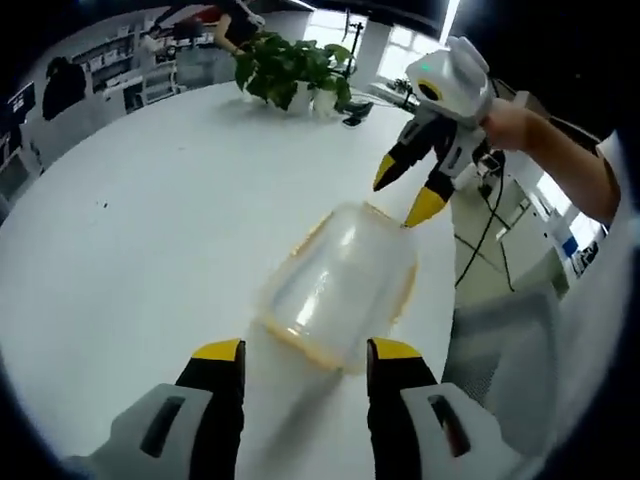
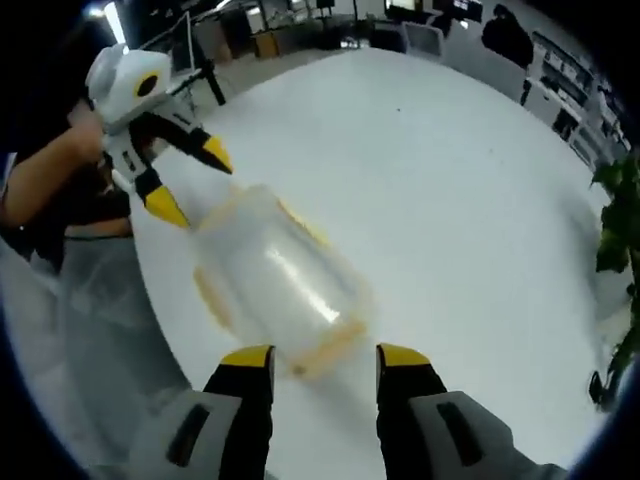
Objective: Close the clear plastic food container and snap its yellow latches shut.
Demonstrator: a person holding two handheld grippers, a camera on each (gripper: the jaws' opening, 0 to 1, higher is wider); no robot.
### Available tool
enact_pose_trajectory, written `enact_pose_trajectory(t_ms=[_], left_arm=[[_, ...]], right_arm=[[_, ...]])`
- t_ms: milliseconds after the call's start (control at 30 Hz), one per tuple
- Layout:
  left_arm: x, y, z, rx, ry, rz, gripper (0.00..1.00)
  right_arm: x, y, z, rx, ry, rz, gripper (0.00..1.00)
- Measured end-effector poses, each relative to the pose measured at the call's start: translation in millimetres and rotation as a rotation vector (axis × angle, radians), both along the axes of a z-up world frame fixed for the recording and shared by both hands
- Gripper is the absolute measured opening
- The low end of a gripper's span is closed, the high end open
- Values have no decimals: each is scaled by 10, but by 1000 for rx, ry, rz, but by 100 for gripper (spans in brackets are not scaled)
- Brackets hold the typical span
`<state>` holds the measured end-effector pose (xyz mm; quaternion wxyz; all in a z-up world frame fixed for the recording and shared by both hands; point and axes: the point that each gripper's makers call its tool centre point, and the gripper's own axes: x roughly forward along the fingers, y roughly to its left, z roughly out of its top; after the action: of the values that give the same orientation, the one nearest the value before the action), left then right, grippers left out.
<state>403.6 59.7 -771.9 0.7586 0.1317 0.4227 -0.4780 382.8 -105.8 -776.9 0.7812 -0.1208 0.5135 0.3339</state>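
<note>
1. On the white worktop (image 1: 150,250), near its edge, lies the clear plastic food container (image 1: 340,285), blurred in both views; its yellow trim runs around the rim.
2. The lid seems to sit on the body already, so the closing looks done, though the blur keeps me from being sure it is seated all round.
3. The yellow latches (image 2: 330,345) show only as smeared strips at the container's ends; whether any is snapped down I cannot tell. I judge the latching as what is left.
4. The left tool (image 1: 305,355) has its jaws set wide and holds nothing, poised just short of the container's near end.
5. The right tool (image 2: 325,360) is likewise spread wide and empty, facing the opposite end; in the left gripper view its tips hover close above the container's far end.
6. A potted plant (image 1: 290,70) stands well apart, across the worktop.
</note>
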Motion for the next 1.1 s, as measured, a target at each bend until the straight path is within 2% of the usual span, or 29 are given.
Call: enact_pose_trajectory(t_ms=[67, 100, 167, 233, 267, 467, 633, 700, 767, 833, 933, 1033, 1100], left_arm=[[7, 1, -1, -8, 7, 19, 48], [8, 0, 5, -24, 36, 68, 48], [6, -34, 34, -66, 61, 106, 48], [1, -46, 42, -98, 102, 161, 48], [17, -41, 39, -109, 115, 191, 48], [-27, -40, -19, -90, 144, 242, 46], [-32, -80, -69, -128, 208, 323, 46], [-62, -112, -74, -153, 259, 351, 46], [-58, -94, -90, -154, 275, 372, 46], [-60, -79, -116, -140, 271, 369, 46], [-91, -107, -142, -149, 294, 368, 45], [-136, -142, -164, -145, 303, 353, 36], [-120, -69, -236, -66, 240, 321, 32]], right_arm=[[9, -13, -22, 5, 2, -45, 39], [12, -19, -30, 9, 4, -62, 38], [8, -4, -34, 31, 8, -84, 38], [-12, 36, -28, 82, 39, -163, 37], [1, 26, -33, 84, 33, -167, 37], [20, 3, -87, 116, 52, -270, 37], [31, 9, -173, 156, 75, -342, 37], [48, 63, -173, 226, 94, -405, 37], [43, 17, -210, 205, 92, -396, 37], [48, 26, -207, 227, 101, -414, 37], [40, 52, -211, 255, 123, -435, 36], [26, 84, -206, 268, 134, -445, 35], [4, 120, -209, 280, 153, -456, 34]])
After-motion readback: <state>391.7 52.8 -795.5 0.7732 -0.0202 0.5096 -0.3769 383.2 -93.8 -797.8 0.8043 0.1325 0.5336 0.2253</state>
